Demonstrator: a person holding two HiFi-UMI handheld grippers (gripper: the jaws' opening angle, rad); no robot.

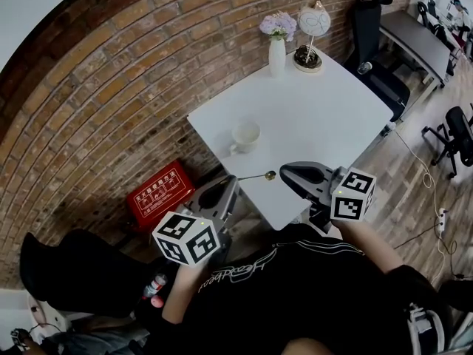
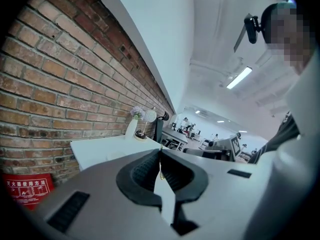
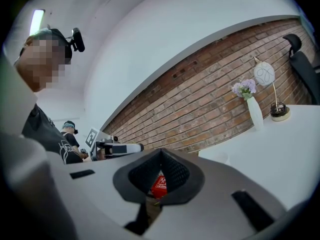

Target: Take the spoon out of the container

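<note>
A white cup (image 1: 245, 135) stands on the white table (image 1: 318, 117), near its front left side. My left gripper (image 1: 235, 180) is shut on the handle of a thin metal spoon (image 1: 260, 175). The spoon sticks out to the right, level, above the table's front corner and clear of the cup. In the left gripper view the left gripper (image 2: 160, 151) has its jaws together, and the spoon (image 2: 161, 173) shows as a thin sliver between them. My right gripper (image 1: 284, 170) hangs just right of the spoon's bowl. Seen in its own view, the right gripper (image 3: 160, 151) is shut with nothing held.
A white vase with flowers (image 1: 277, 50) and a round lamp (image 1: 310, 39) stand at the table's far corner. A red box (image 1: 159, 194) sits on the floor by the brick wall. Black office chairs (image 1: 369, 28) stand to the right, beyond the table.
</note>
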